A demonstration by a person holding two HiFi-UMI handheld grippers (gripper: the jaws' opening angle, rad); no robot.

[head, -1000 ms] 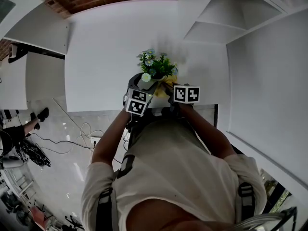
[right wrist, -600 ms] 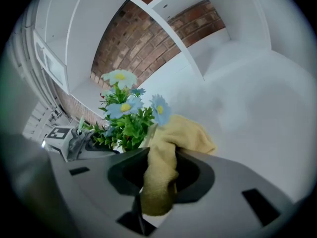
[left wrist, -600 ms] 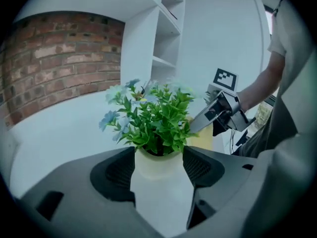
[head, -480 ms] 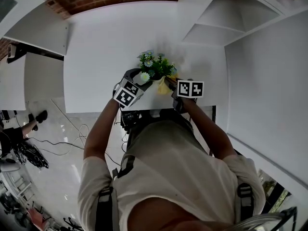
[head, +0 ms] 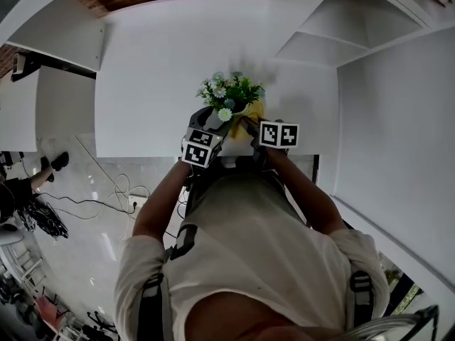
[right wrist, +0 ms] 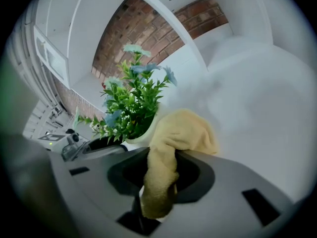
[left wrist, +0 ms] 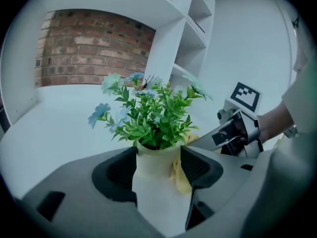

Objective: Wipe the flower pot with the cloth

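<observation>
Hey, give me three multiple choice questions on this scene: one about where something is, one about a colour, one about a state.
1. In the right gripper view, the cloth hangs on which side of the flower pot? A left; B right; C underneath.
2. The cloth is: A yellow; B red; C black.
3. The right tongs are: A open and empty; B shut on the cloth; C shut on a leaf.

Answers: 1 B, it drapes to the pot's right. 2 A, its pile is plainly yellow. 3 B, the cloth is pinched between the jaws.

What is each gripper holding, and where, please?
Right gripper: yellow cloth, by one end. Left gripper, jaws just closing: flower pot, at its rim.
</observation>
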